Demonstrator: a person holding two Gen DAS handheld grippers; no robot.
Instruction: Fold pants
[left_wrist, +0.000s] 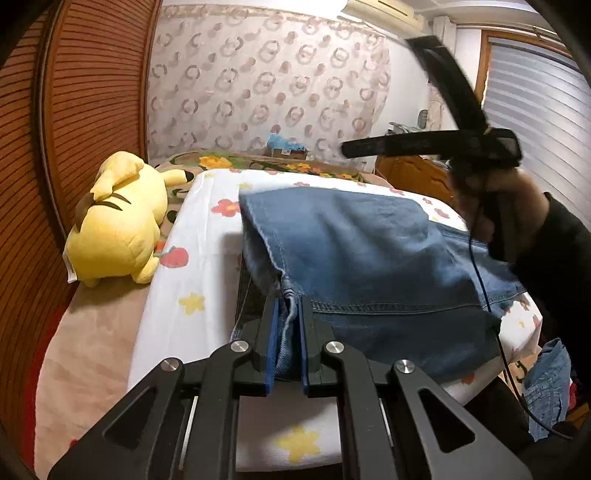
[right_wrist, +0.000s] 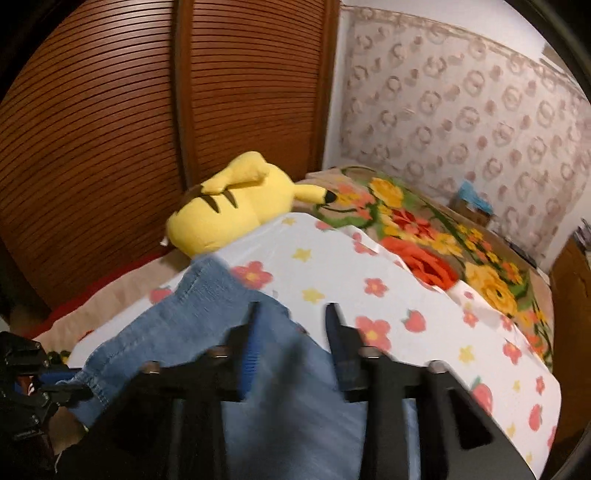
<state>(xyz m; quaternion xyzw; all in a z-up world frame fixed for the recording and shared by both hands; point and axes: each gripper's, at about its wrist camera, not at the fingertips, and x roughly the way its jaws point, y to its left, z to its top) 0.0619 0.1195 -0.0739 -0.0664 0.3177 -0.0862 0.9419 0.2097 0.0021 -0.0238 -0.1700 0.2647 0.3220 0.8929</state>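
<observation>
Blue denim pants (left_wrist: 369, 251) lie folded over on a white flower-print sheet (left_wrist: 199, 314) on a bed. My left gripper (left_wrist: 289, 308) is shut on a bunched seam at the near edge of the pants, denim pinched between its blue pads. My right gripper (left_wrist: 384, 94), held by a hand in a dark sleeve, hangs above the right side of the pants with its fingers spread. In the right wrist view, the right gripper (right_wrist: 292, 308) stands open over the blurred pants (right_wrist: 199, 314), nothing pressed between its pads. The left gripper (right_wrist: 79, 389) nips the hem at lower left.
A yellow plush toy (left_wrist: 118, 221) lies left of the sheet, against slatted wooden doors (left_wrist: 74, 110). A flowered blanket (right_wrist: 424, 229) covers the far part of the bed. More denim (left_wrist: 546, 387) is heaped off the bed's right edge. Wooden furniture (left_wrist: 413, 173) stands at the far right.
</observation>
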